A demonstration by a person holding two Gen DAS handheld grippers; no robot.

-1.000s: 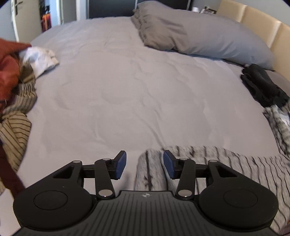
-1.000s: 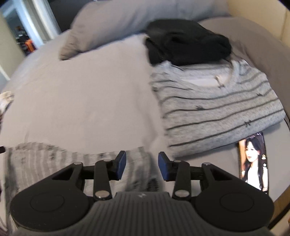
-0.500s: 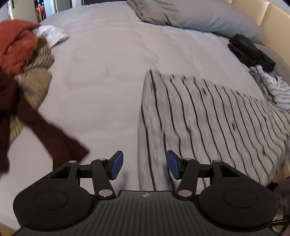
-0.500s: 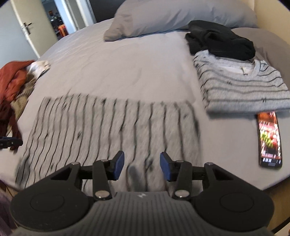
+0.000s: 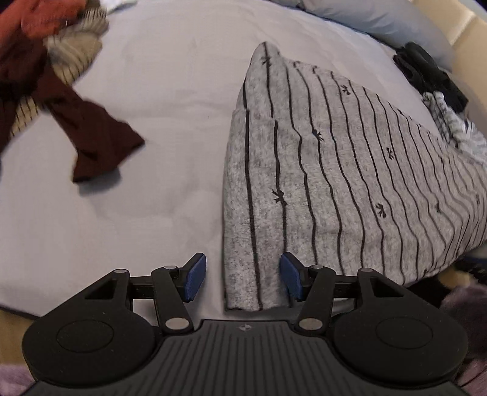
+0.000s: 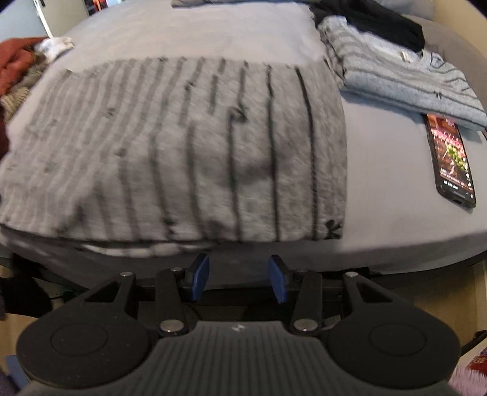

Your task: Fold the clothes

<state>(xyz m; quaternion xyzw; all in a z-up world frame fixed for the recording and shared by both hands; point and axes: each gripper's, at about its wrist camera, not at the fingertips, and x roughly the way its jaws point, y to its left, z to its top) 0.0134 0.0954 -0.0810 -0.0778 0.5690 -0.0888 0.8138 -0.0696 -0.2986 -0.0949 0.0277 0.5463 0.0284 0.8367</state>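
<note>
Two grey striped tops (image 6: 188,146) (image 6: 404,73), one phone (image 6: 452,158), one black garment (image 6: 380,21), one pillow (image 5: 380,21)

you won't find any readable writing here. the phone (image 6: 452,161) lying on the bed (image 6: 395,195) shows a bright picture with small lines of characters near its lower end, but they're too small and blurred for you to make out.

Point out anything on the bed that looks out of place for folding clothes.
A phone with its screen lit lies on the bed sheet, its far end tucked under the folded striped top. It is no garment. The grey striped garment hangs slightly over the bed's near edge.
</note>
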